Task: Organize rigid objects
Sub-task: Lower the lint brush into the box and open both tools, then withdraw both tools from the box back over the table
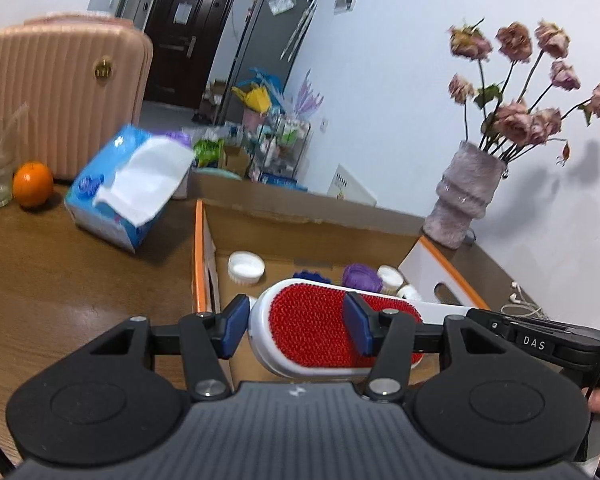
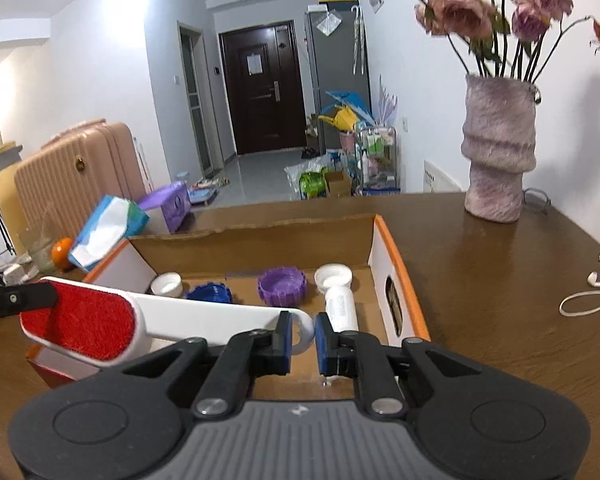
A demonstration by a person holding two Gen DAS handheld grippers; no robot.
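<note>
Left gripper [image 1: 296,330] nearest, jaws pinching the brush [image 1: 320,332] across its red head. Right gripper [image 2: 302,338] pressed together on the white handle's ring end, at three o'clock from the head. Brush held level over the box [image 2: 396,264]. Inside, toward twelve o'clock: white tube [image 2: 340,304], purple cap [image 2: 282,284], blue cap [image 2: 210,292], white cap [image 2: 166,283]. Farther off on the bench [image 2: 480,280]: vase [image 2: 500,152] at one o'clock, tissues [image 1: 128,188] and orange [image 1: 32,184] at ten.

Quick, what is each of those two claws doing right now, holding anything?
Left gripper: closed on the red head of the lint brush, above the cardboard box.
Right gripper: shut on the brush's white handle end.
</note>
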